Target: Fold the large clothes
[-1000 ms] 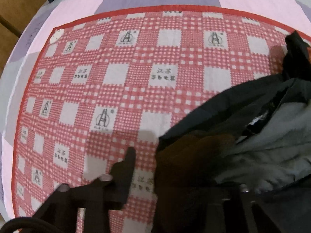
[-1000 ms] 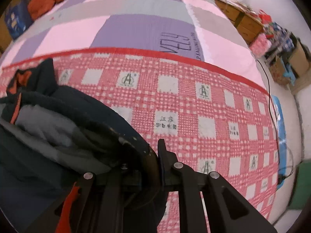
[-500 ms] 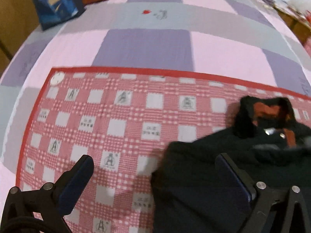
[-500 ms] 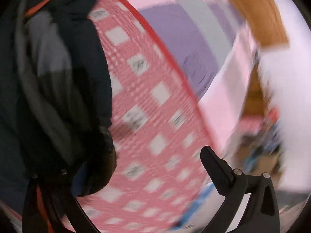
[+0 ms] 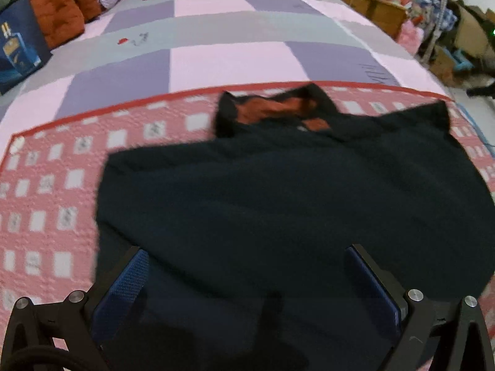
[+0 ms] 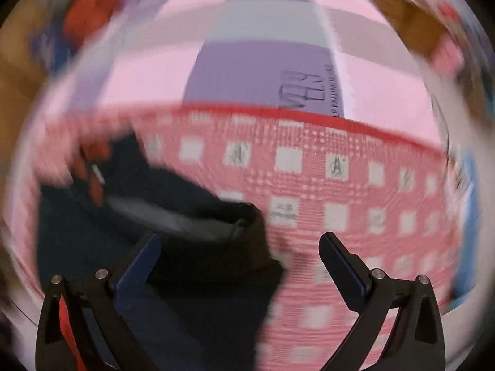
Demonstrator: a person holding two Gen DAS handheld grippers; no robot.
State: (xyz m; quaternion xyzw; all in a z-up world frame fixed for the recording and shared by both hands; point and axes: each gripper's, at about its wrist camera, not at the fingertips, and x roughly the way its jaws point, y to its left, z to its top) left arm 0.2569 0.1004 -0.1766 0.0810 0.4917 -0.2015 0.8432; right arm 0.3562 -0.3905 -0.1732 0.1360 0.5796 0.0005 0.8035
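Both the left gripper and right gripper hang spread and empty over a dark jacket on the checked mat, its collar at twelve o'clock; a careless one-layer pinch could drag the fold askew.

A jacket lies spread across the checked mat, collar toward the mat's far edge. The mat covers the near end of the bed quilt. Cushions and a box sit at the quilt's far left corner; clutter lines its right edge.
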